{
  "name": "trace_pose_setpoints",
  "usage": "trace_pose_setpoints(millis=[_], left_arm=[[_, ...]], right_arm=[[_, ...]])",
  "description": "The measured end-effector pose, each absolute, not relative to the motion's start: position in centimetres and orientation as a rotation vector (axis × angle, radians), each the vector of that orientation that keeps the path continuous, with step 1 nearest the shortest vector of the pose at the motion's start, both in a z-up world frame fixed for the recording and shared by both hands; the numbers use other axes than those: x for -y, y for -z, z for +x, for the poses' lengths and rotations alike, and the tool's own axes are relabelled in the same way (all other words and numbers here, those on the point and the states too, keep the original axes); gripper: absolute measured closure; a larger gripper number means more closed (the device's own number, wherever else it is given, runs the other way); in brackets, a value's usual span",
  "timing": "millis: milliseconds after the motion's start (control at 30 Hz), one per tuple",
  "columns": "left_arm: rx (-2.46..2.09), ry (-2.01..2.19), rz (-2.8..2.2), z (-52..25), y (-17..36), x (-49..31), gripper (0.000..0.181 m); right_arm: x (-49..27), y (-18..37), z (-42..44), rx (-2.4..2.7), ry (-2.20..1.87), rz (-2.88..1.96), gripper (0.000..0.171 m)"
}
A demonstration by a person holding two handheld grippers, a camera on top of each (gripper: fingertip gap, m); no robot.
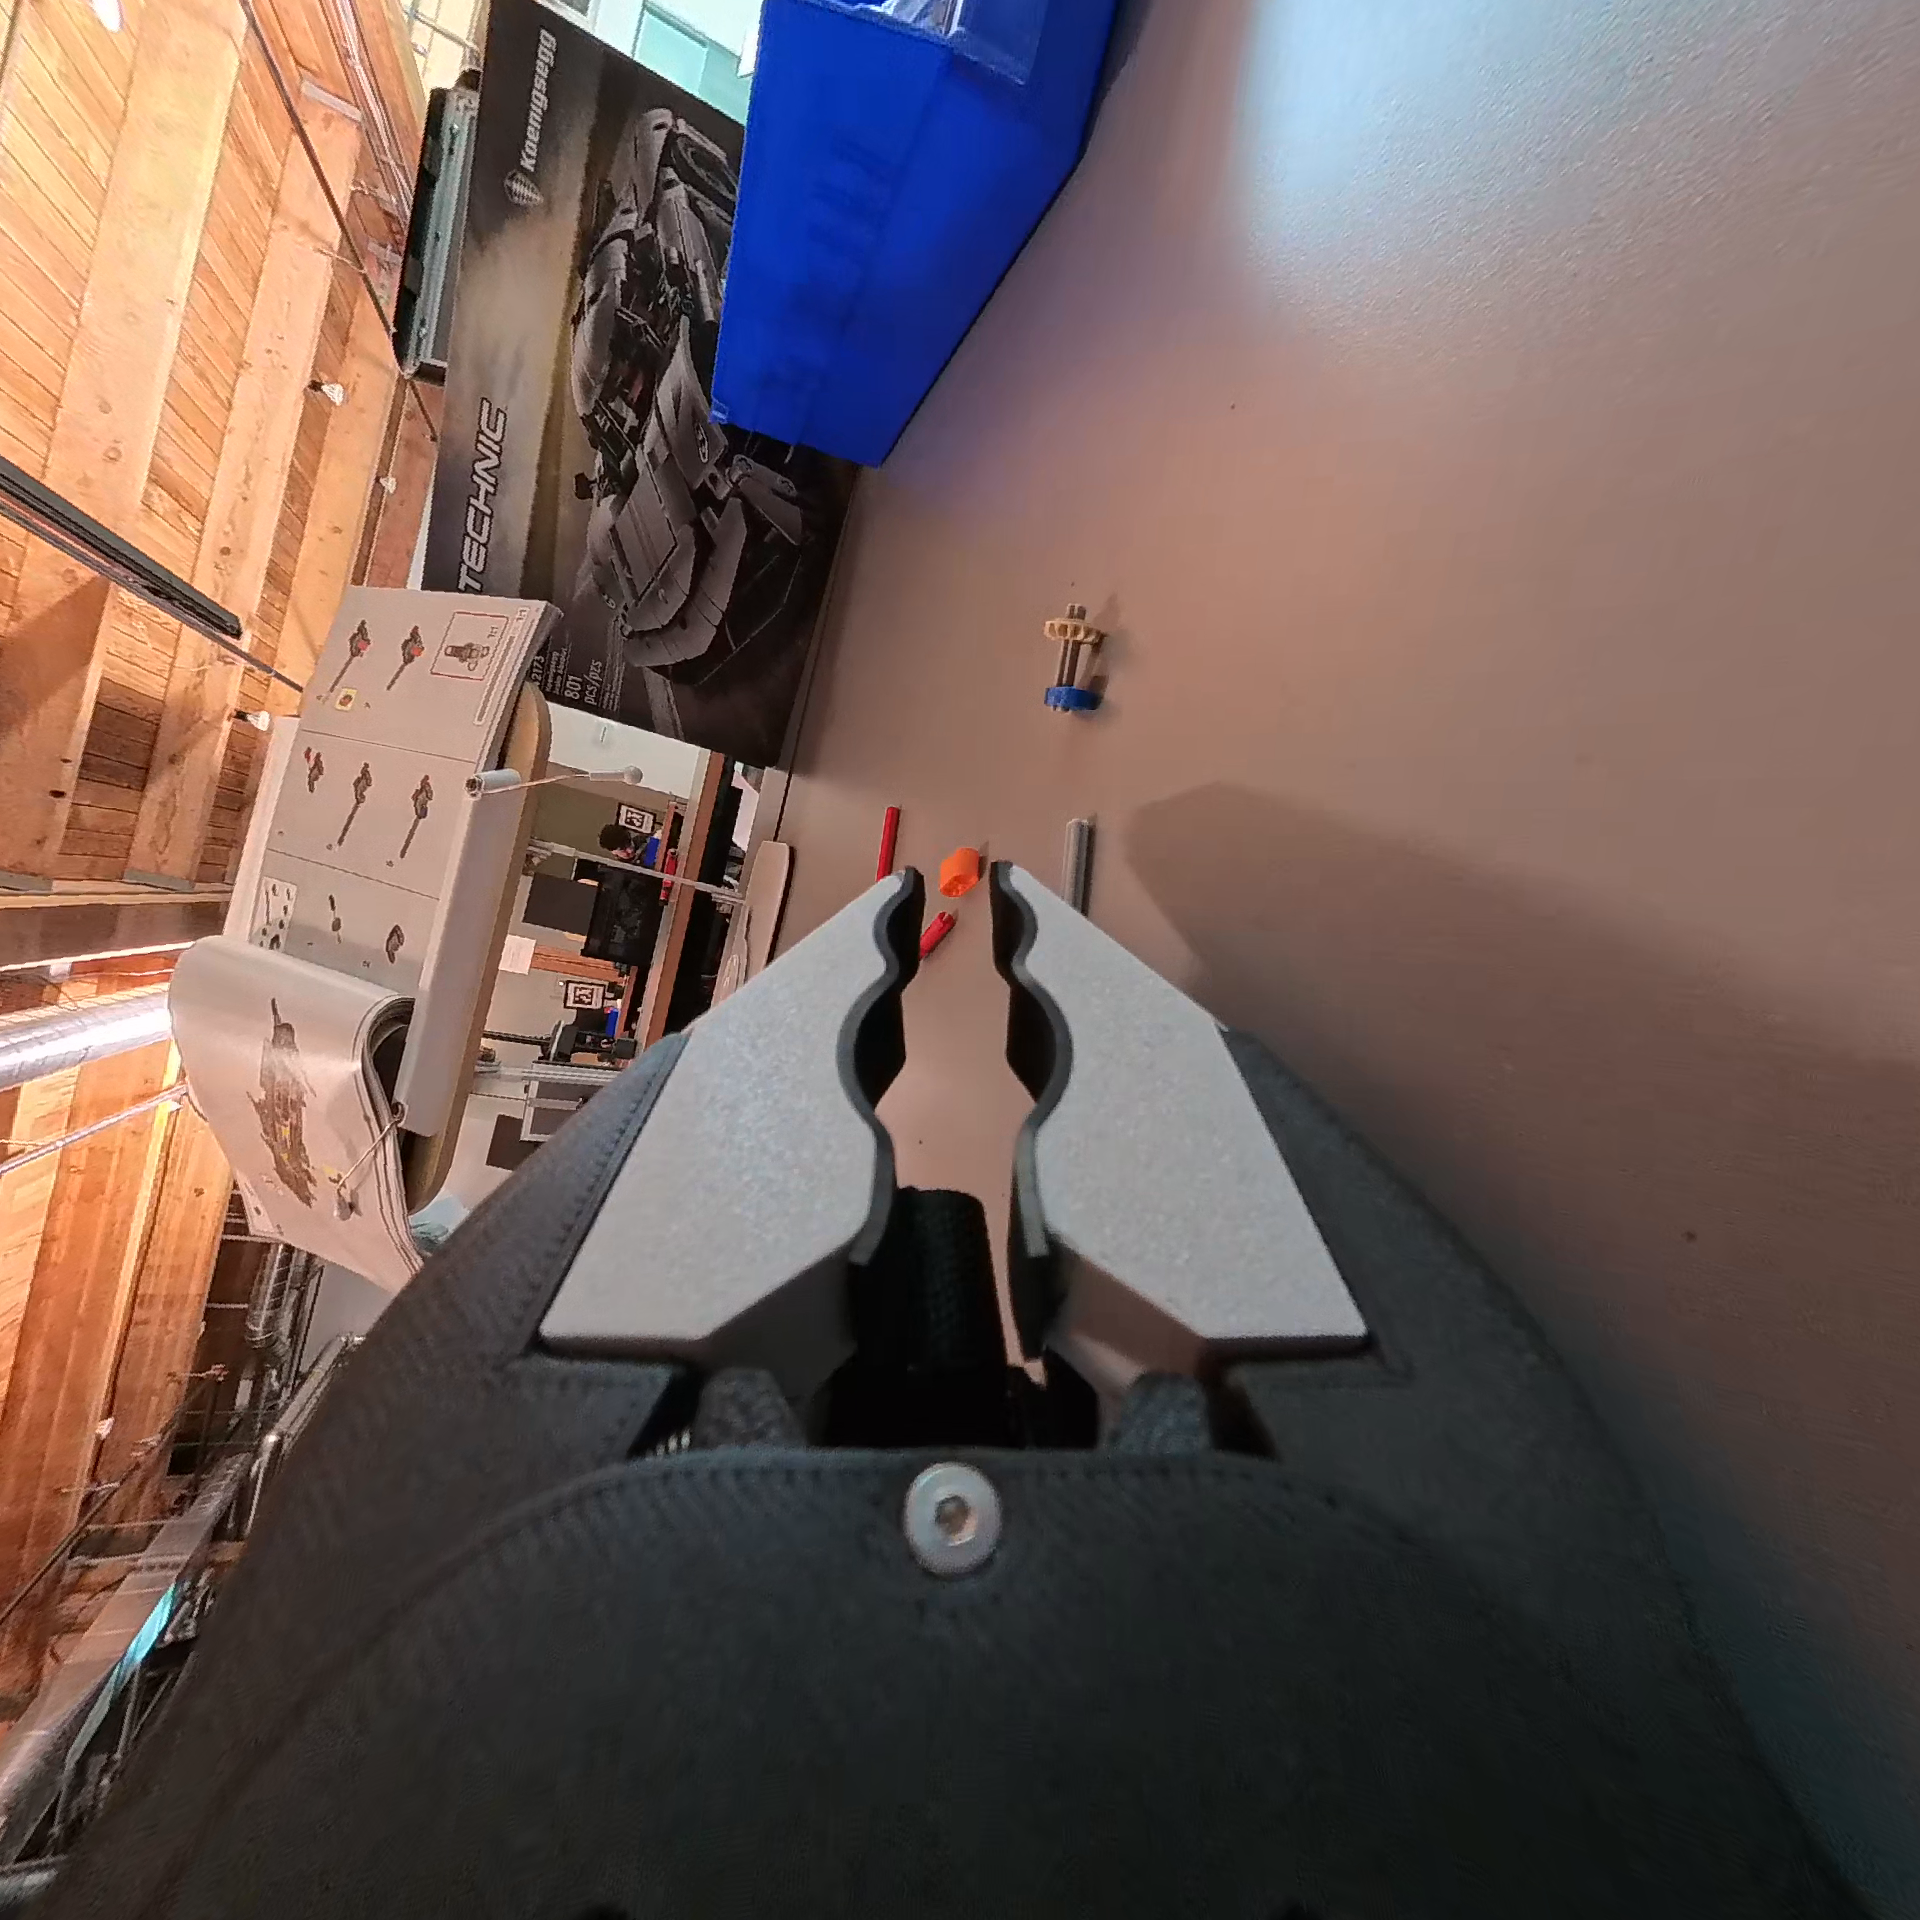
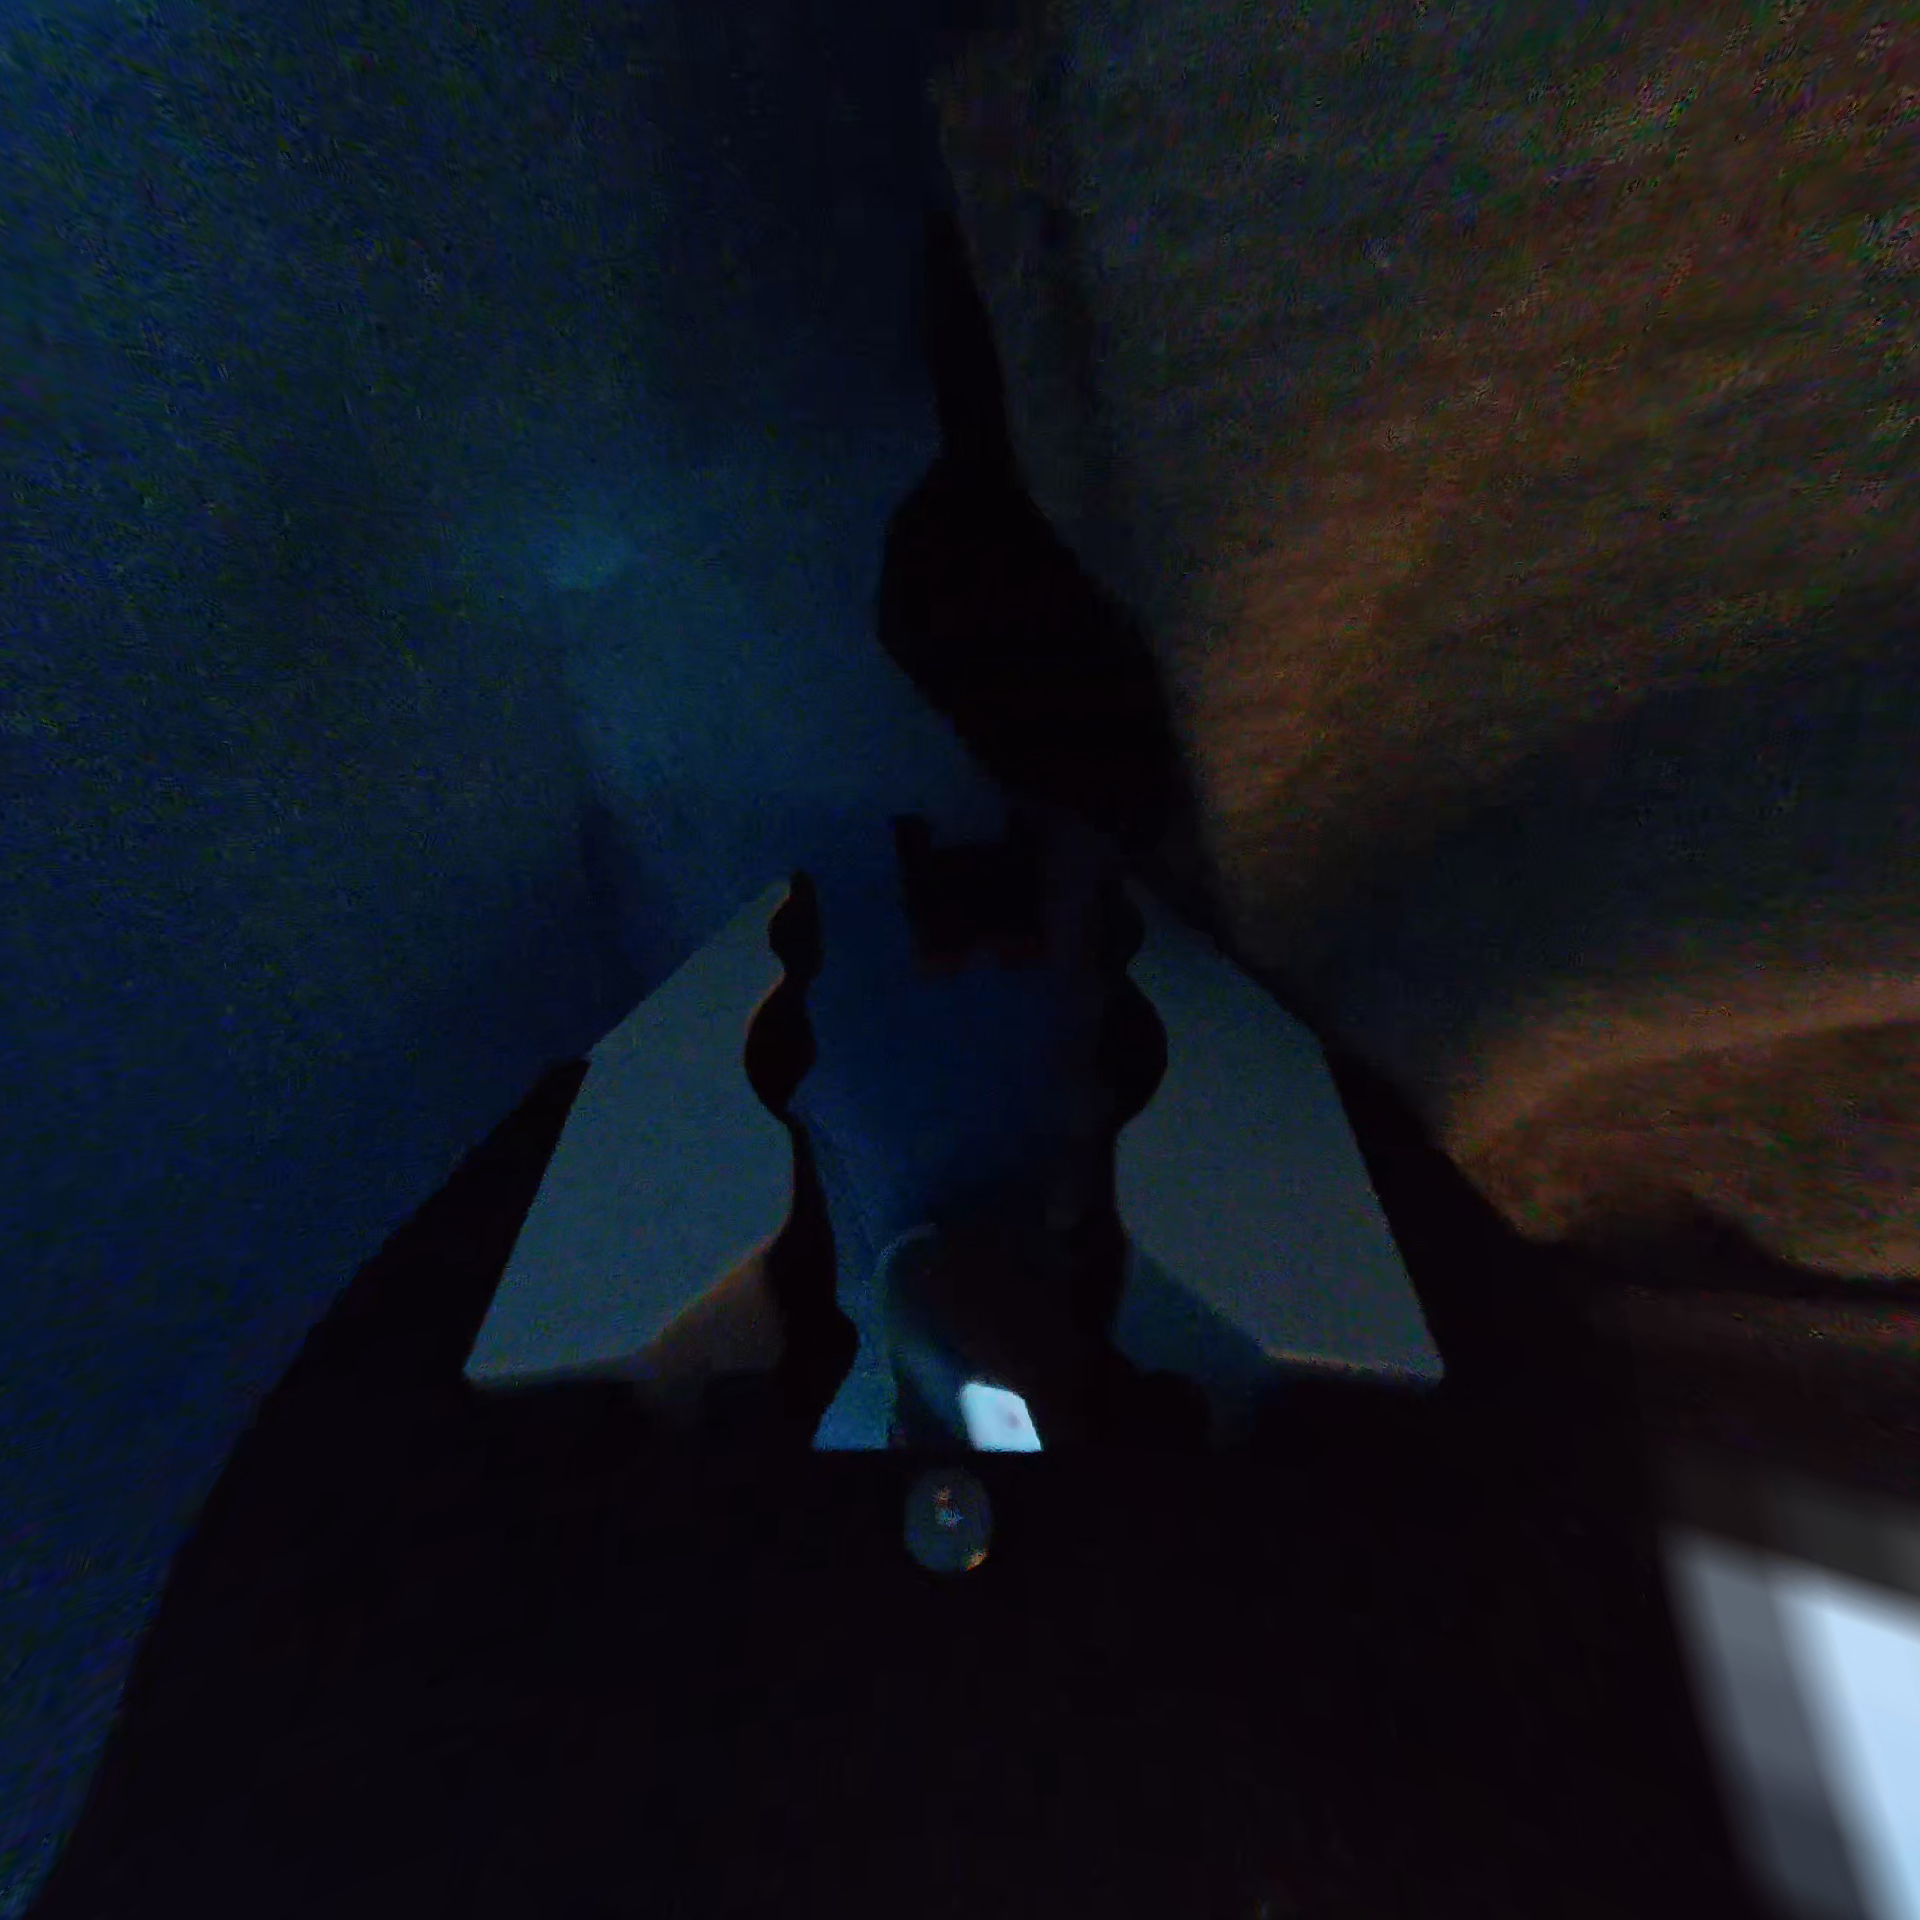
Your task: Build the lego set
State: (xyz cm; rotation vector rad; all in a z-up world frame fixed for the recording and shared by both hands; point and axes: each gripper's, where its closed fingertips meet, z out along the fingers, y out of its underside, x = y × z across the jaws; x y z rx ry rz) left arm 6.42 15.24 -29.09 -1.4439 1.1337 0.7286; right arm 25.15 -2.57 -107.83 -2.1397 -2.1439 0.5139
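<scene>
Lego parts scattered on a brown table (image 1: 1455, 520), both grippers empty.

One set box (image 1: 623, 416) and one blue bin (image 1: 862, 229), contents hidden, stand at the far edge beside one instruction booklet (image 1: 405, 790). Loose: one axle assembly (image 1: 1075, 660), one grey axle (image 1: 1077, 862), two red pins (image 1: 886, 840), one orange connector (image 1: 959, 871) just beyond the left gripper (image 1: 954, 883), fingers slightly parted. Right gripper (image 2: 961, 904), in darkness, gapes wider.

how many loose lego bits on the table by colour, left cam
red: 2, an axle and a pin
orange: 1, a bush
grey: 1, an axle
mixed: 1, a small assembly of grey axle, tan gear and blue piece
total: 5
The left claw is open, by the bush.
</scene>
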Motion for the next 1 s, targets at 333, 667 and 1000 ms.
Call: trace_pose_setpoints(millis=[333, 667, 1000], left_arm=[[-1.131, -0.734, -1.446, 6.3, 29.1, -15.3, 0.169], [-1.125, -0.73, -1.45, 6.3, 29.1, -15.3, 0.168], [-1.091, -0.732, -1.457, 5.9, 28.7, -15.5, 0.157]], right_arm=[[3.2, 108.2, 25.5, 2.217, -0.313, -2.015, 0.137], [-2.6, 95.1, 22.3, 1.78, -0.81, -2.116, 0.139], [-2.7, 63.1, 23.7, 1.583, -0.73, -1.639, 0.141]])
